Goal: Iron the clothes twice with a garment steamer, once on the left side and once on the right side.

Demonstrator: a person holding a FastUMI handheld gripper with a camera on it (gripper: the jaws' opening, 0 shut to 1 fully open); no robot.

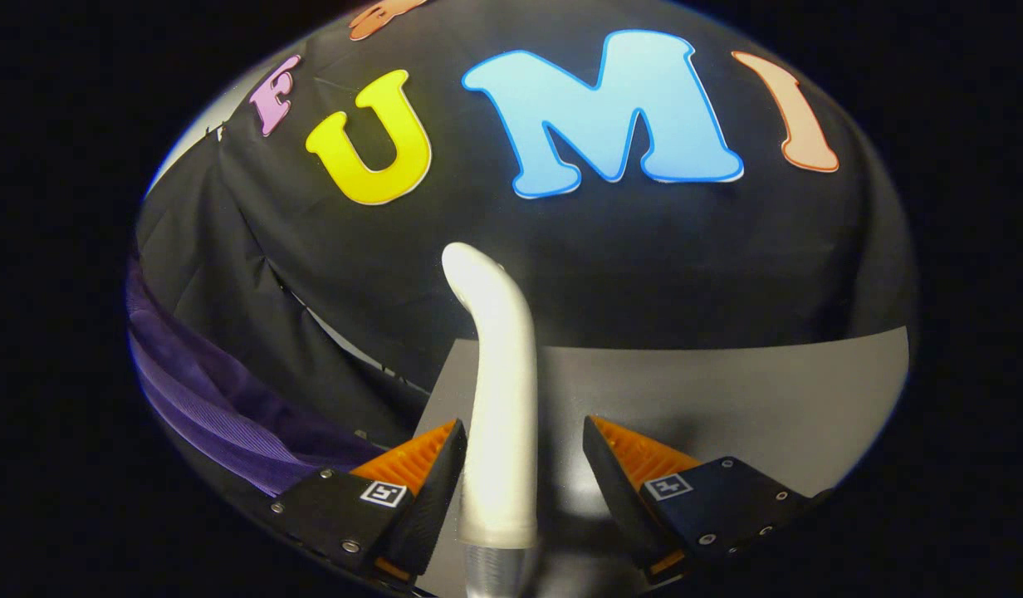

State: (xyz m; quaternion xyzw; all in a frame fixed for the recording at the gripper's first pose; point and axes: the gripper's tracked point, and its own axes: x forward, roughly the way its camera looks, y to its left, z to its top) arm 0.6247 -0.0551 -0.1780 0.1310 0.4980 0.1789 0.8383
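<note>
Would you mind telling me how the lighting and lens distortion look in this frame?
Gripper view: strong fisheye bending curves the table edge; soft glare runs along the white steamer standing between the open jaws of the gripper; purple garment beside it is dim; focus looks sharp.

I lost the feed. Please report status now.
Hand-held gripper open, steamer between the fingers, left one close, right one apart. Purple garment off left. Nothing blocking.

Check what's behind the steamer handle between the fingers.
Behind the steamer handle: a grey tabletop, then the black cloth wall. Purple garment sits off left. Gripper fingers flank it; right finger apart. The strip directly behind is hidden.
</note>
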